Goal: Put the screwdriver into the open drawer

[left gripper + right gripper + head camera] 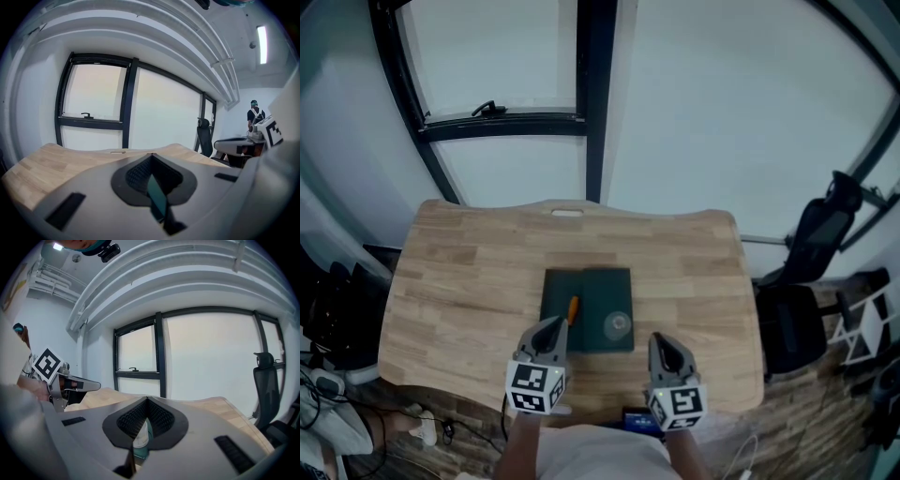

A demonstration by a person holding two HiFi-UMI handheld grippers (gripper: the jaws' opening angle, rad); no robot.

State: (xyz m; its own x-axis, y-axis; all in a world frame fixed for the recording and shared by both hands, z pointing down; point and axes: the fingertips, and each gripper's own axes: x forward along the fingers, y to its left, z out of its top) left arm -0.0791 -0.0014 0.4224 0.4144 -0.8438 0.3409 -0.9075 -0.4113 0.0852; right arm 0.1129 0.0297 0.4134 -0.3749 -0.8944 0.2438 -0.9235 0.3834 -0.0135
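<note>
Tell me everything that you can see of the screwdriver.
Only the head view shows the screwdriver: a small, slim orange piece, probably a plastic handle; its tip cannot be made out. It lies flat on the left part of the dark green box, pointing away from the person. The left gripper is beside its near end; contact cannot be judged.

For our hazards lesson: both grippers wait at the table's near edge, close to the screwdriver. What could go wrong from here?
1. The left gripper and right gripper are shut; advanced like that, either would likely shove the screwdriver instead of gripping it.
2. A round disc lies beside it and could get knocked.
</note>
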